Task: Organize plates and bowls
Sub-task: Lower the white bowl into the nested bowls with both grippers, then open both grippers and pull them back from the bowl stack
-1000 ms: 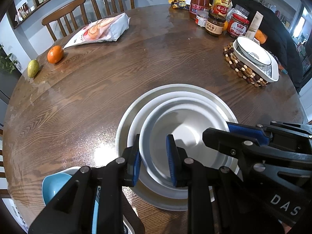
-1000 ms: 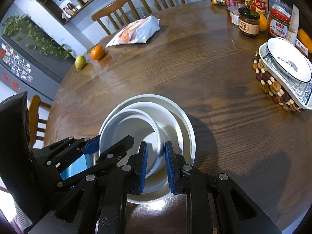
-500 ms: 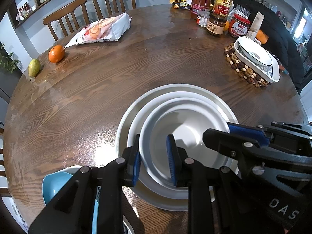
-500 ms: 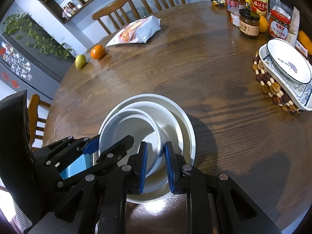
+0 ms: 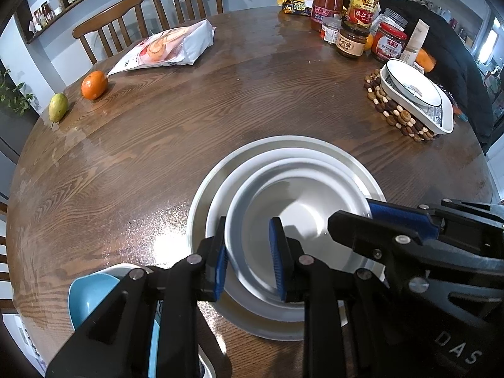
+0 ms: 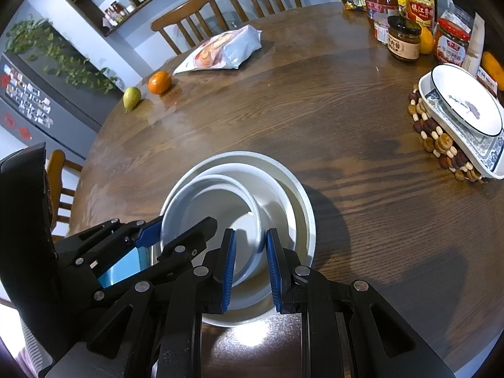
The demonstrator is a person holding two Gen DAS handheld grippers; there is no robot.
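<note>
The small bowl [image 5: 293, 220] sits nested, mouth up, in a wider bowl [image 6: 277, 186] on a metal plate [image 5: 318, 148], on the round table [image 5: 220, 110]. Its left rim lies between the left gripper [image 5: 247, 258] pads, its right rim between the right gripper [image 6: 251, 266] pads; whether either pair clamps is unclear. The fingers hide the near rim.

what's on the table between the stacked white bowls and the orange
Nothing: between the stacked white bowls and the orange there is only bare wooden table. Both wrist views show this; the snack bag lies farther back.
</note>
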